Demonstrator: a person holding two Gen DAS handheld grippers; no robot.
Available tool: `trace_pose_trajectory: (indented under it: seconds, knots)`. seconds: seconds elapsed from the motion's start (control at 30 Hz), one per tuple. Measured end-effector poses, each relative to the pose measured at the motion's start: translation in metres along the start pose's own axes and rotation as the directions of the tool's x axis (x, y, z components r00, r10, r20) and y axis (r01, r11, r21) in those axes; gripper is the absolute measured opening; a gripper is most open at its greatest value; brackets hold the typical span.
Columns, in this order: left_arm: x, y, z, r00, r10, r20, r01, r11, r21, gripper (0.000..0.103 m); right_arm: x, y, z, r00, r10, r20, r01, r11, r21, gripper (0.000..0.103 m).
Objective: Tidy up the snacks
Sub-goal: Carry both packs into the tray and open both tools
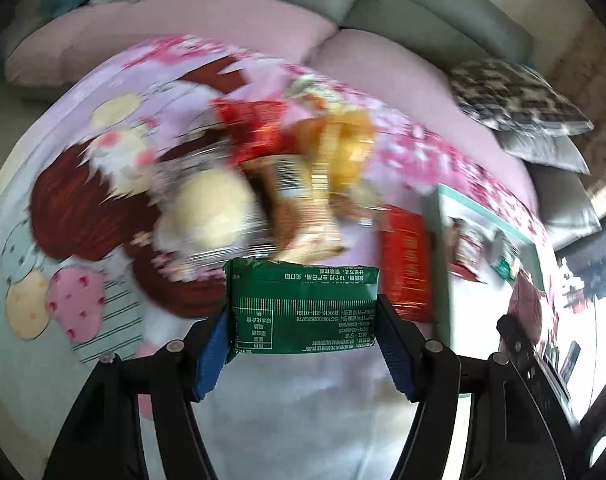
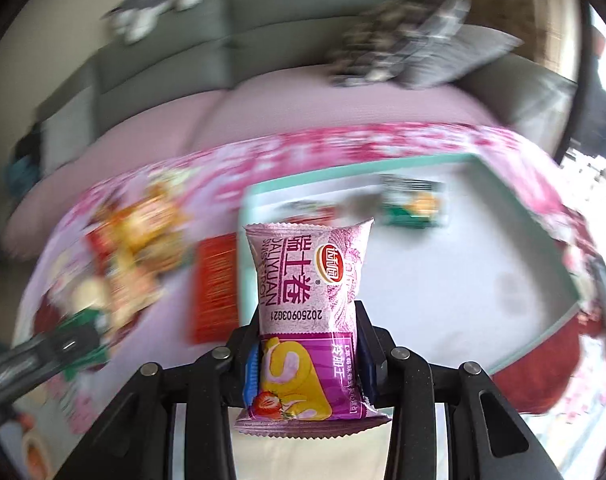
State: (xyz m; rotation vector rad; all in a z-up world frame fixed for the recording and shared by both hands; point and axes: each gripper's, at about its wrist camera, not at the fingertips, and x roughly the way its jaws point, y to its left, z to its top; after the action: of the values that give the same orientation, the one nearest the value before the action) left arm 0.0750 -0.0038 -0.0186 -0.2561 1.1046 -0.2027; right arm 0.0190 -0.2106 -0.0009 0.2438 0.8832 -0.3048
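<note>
My left gripper (image 1: 303,320) is shut on a green snack packet (image 1: 303,308), held crosswise between its blue pads above the patterned tablecloth (image 1: 83,208). Beyond it lies a blurred heap of snack packets (image 1: 287,168). My right gripper (image 2: 308,344) is shut on a pink swiss-roll packet (image 2: 309,300), which stands upright between the fingers at the near left edge of a white tray with a teal rim (image 2: 535,216). Inside the tray lie a green packet (image 2: 415,206) and a reddish one (image 2: 311,212). A red packet (image 2: 217,288) lies just left of the tray.
The snack heap (image 2: 135,248) shows left of the tray in the right wrist view, with the other gripper's arm (image 2: 43,352) low at the left. The tray's corner (image 1: 483,216) and a red packet (image 1: 407,264) lie right of the green packet. A sofa with pink cover (image 2: 303,96) and cushions (image 2: 415,40) runs behind.
</note>
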Motion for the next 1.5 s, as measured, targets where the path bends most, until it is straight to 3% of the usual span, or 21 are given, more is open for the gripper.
trace_pose_trajectory:
  seconds: [0.2, 0.4, 0.63, 1.03, 1.27, 1.5]
  knots:
    - [0.004, -0.062, 0.000, 0.997, -0.077, 0.002, 0.076, 0.987, 0.144, 0.069, 0.005, -0.056, 0.011, 0.992, -0.127, 0.007, 0.125, 0.982, 0.144, 0.040]
    - [0.022, -0.120, -0.006, 0.990, -0.134, -0.039, 0.139, 0.948, 0.285, 0.069, 0.013, -0.097, 0.017, 0.977, -0.215, 0.009, 0.207, 0.949, 0.240, 0.041]
    - [0.050, -0.161, -0.007, 0.983, -0.160, -0.090, 0.182, 0.917, 0.356, 0.070, 0.026, -0.128, 0.024, 0.957, -0.288, -0.007, 0.276, 0.909, 0.311, 0.041]
    - [0.072, -0.185, -0.006, 0.983, -0.139, -0.123, 0.178, 0.898, 0.402, 0.071, 0.046, -0.160, 0.033, 0.953, -0.299, -0.052, 0.296, 0.881, 0.369, 0.042]
    - [0.062, -0.177, -0.003, 0.983, -0.143, -0.115, 0.176, 0.908, 0.380, 0.074, 0.049, -0.162, 0.029, 0.954, -0.287, -0.092, 0.300, 0.881, 0.366, 0.044]
    - [0.048, -0.166, 0.005, 0.986, -0.146, -0.083, 0.167, 0.920, 0.354, 0.080, 0.048, -0.156, 0.029, 0.960, -0.267, -0.085, 0.280, 0.898, 0.339, 0.067]
